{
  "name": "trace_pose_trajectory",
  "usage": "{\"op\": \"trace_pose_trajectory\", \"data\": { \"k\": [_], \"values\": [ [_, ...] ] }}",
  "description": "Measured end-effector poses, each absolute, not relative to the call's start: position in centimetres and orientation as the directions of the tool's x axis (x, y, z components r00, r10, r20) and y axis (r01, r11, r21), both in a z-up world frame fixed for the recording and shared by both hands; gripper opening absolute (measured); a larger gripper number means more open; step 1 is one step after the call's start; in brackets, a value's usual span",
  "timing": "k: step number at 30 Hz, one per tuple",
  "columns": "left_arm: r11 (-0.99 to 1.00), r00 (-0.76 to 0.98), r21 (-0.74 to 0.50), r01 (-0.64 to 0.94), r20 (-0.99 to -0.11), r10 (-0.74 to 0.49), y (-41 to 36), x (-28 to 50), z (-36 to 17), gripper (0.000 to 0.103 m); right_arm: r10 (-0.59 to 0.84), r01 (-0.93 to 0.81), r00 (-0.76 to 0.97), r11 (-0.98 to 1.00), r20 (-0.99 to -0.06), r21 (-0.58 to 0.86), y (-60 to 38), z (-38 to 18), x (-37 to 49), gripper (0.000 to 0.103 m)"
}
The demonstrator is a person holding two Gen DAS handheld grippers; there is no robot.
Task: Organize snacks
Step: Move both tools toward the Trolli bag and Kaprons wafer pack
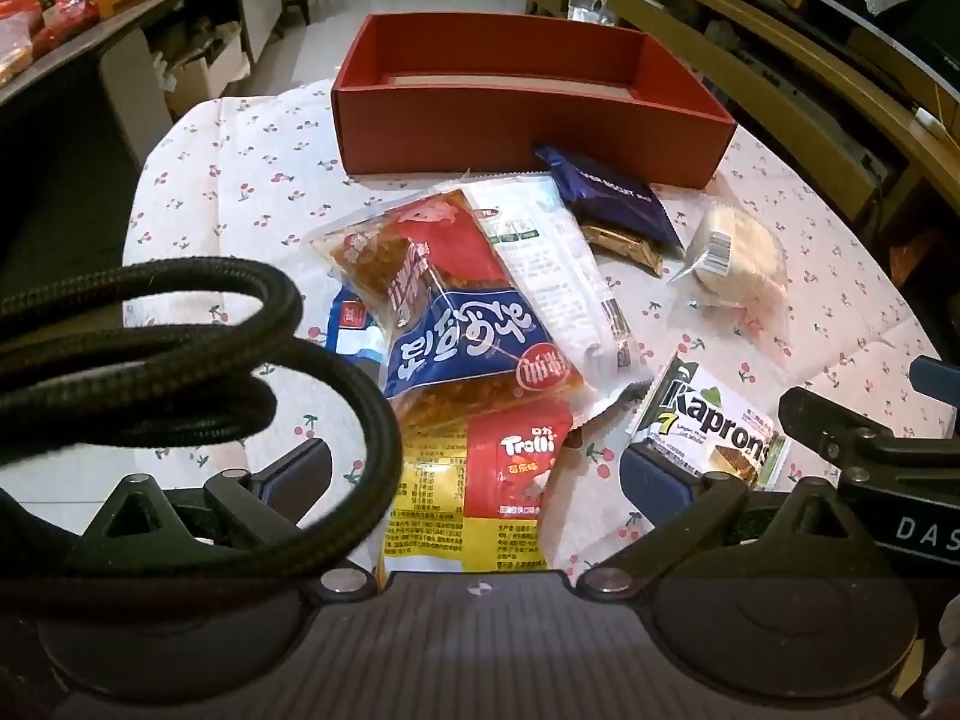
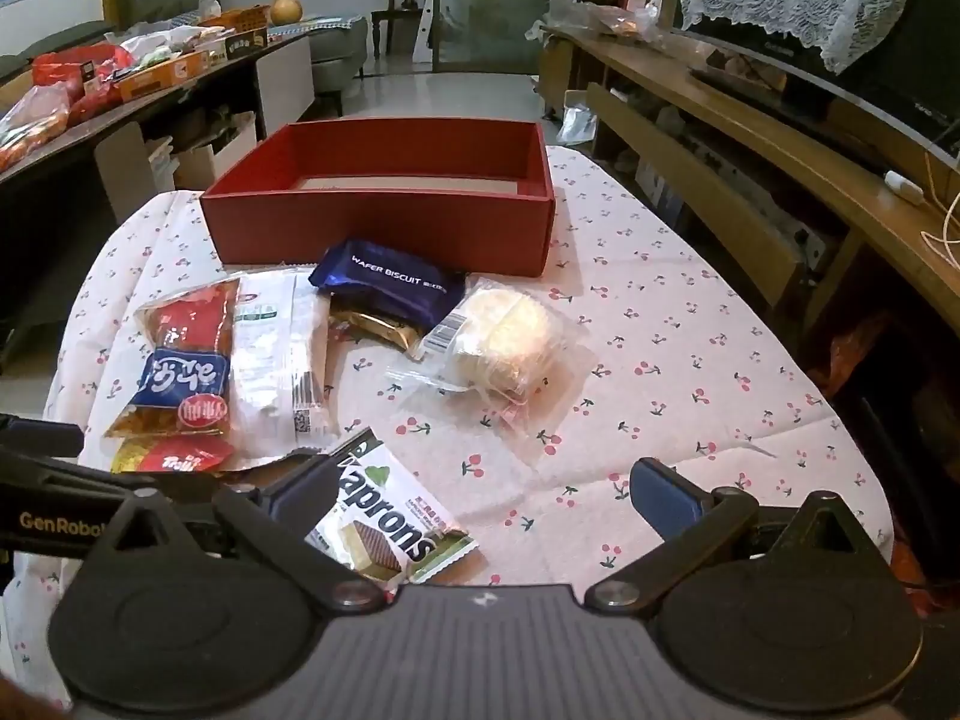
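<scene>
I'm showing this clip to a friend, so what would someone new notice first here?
First the big red box, open and seemingly empty, at the far side of the cherry-print tablecloth. Then the heap of snack packets in front of it, with both grippers, left and right, open above them.

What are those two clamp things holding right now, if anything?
Nothing. The left gripper and right gripper both stand wide open above the cherry-print tablecloth; the snack packets lie loose, and the red cardboard box looks empty.
</scene>
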State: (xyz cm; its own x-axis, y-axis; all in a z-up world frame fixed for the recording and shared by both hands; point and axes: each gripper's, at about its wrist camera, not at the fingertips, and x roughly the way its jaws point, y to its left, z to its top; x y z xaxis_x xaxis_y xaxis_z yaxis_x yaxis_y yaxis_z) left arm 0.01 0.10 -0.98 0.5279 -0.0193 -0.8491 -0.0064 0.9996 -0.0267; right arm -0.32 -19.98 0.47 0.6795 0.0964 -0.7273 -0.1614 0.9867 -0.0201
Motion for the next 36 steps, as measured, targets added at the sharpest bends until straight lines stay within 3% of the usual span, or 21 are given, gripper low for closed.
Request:
{"op": "trace_pose_trajectory", "data": {
  "k": [36],
  "values": [
    [1.0,0.498,-0.027,-0.009,-0.867,-0.019,0.52,0.01,-1.54,0.101,0.112,-0.193,0.65,0.981,-0.752,-0.021,-19.44,-0.36,0.1,0.103]
  ]
}}
